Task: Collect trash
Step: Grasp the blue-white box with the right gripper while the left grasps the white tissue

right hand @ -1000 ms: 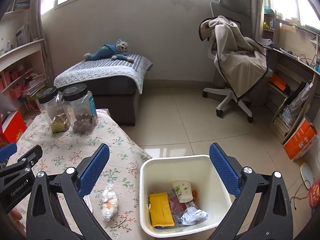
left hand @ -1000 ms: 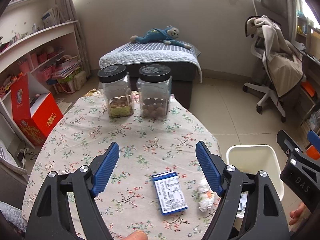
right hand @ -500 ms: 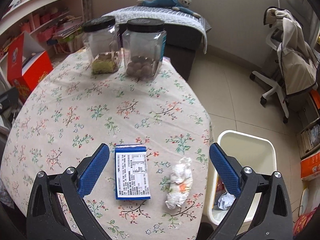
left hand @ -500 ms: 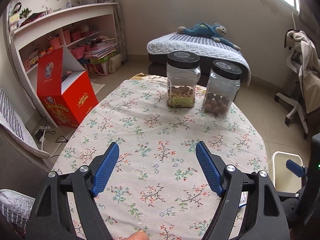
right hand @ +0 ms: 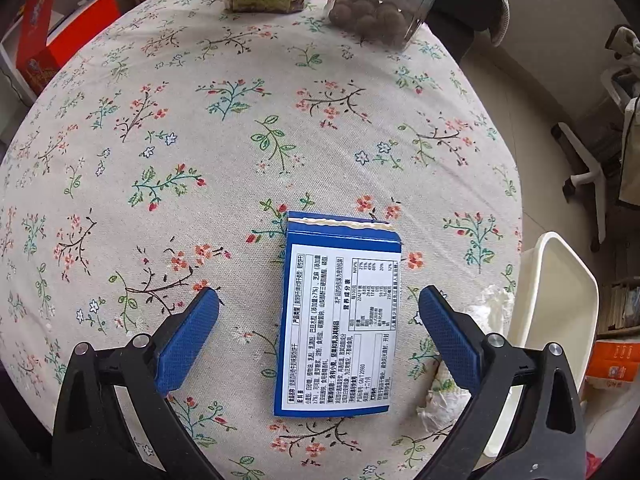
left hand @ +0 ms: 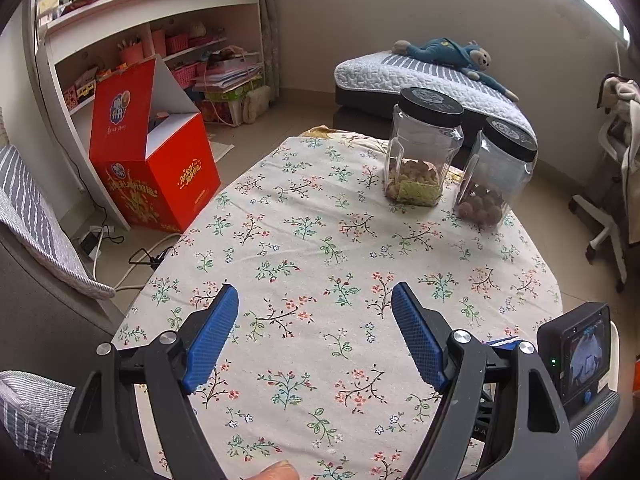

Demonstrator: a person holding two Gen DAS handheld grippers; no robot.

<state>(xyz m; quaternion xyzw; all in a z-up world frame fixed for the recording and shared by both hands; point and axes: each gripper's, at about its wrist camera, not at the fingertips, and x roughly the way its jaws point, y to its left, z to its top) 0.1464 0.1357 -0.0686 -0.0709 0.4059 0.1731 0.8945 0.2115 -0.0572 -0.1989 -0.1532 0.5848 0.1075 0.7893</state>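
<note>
Now hovering lower, right gripper (right hand: 319,306) fingers spread, straddling flat blue-and-white cardboard box (right hand: 340,316); left gripper (left hand: 314,308) spread wide, empty, angled down over floral tablecloth (left hand: 304,232).

Both tongs — left (left hand: 315,336), right (right hand: 319,334) — agape

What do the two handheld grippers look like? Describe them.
Both match. The left gripper and the right gripper have black plastic arms with triangular cut-outs and silver round bolts, and fingers tipped by blue textured pads. The left view also shows the right unit's camera with a small lit screen. No sleeves show.
</note>
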